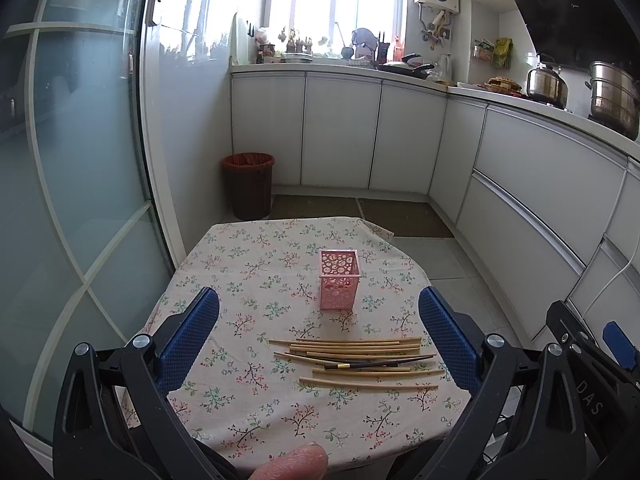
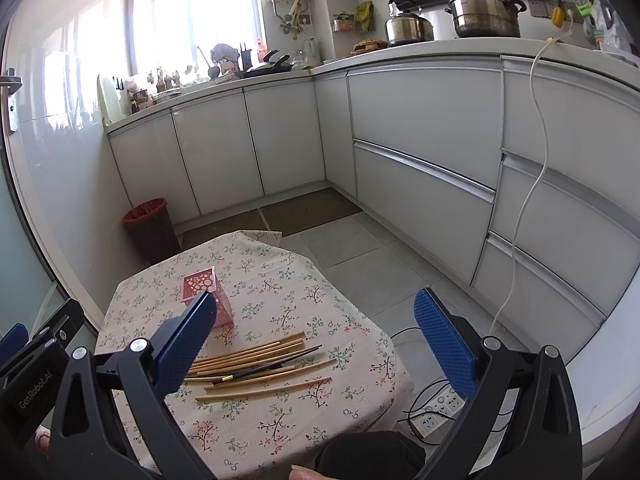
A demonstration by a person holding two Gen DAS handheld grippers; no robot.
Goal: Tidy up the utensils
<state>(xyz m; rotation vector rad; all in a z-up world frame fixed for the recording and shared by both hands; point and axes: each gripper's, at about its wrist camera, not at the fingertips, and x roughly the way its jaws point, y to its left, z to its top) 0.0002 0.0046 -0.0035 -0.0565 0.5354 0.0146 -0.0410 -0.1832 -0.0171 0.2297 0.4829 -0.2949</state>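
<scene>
My left gripper (image 1: 319, 326): jaws wide, holding nothing, raised over the near edge of the floral tablecloth (image 1: 240, 264). My right gripper (image 2: 316, 334): jaws wide, likewise holding nothing. Pink perforated holder (image 1: 338, 280): upright, at 12 o'clock from the left gripper, mid-table. Loose chopsticks (image 1: 360, 358): lying flat at 6 o'clock from the holder, near it but apart; bamboo ones with a dark pair across them.
</scene>
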